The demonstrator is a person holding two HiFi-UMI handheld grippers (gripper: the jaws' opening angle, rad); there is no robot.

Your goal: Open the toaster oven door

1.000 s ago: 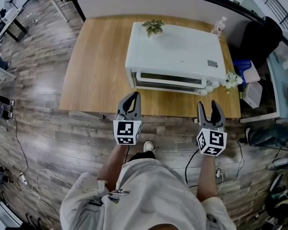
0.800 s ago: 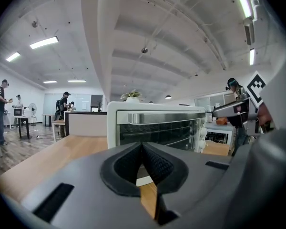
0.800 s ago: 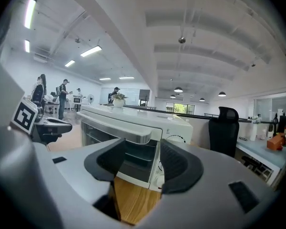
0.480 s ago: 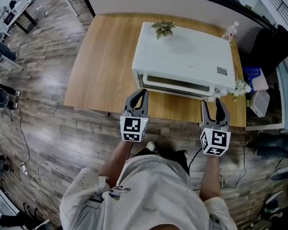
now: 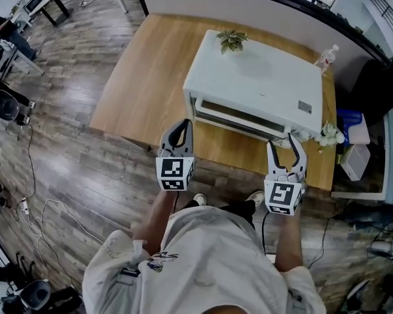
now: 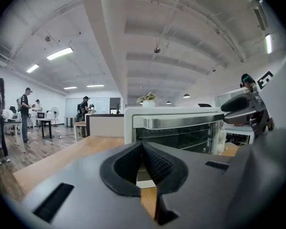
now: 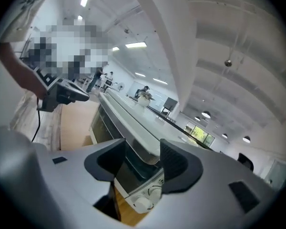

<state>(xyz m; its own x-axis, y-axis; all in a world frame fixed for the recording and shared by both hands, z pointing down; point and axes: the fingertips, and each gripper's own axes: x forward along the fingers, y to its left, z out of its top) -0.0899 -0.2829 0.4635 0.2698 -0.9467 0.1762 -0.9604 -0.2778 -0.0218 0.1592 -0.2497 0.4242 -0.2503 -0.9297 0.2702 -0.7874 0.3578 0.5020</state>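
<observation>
A white toaster oven [image 5: 255, 84] stands on a wooden table [image 5: 147, 77] with its glass door [image 5: 236, 118] shut and facing me. My left gripper [image 5: 181, 128] hovers at the table's front edge, just off the oven's left front corner, jaws shut on nothing. My right gripper [image 5: 285, 148] is open, close to the oven's right front corner by the knobs. The left gripper view has the shut pads [image 6: 142, 149] in front of the door and its metal handle [image 6: 181, 122]. In the right gripper view the open gripper [image 7: 142, 156] frames the handle [image 7: 139, 144] and the knobs [image 7: 145, 199].
A small potted plant [image 5: 232, 40] sits on the oven's top. A plastic bottle [image 5: 327, 56] stands at the table's far right, and white flowers [image 5: 327, 135] lie beside the oven's right corner. A black chair [image 5: 380, 84] is to the right. Cables trail on the wooden floor [image 5: 65, 195].
Both grippers have come forward to the table's front edge and nearer the oven. The right gripper has reached the oven's right front corner. The door stays shut.
</observation>
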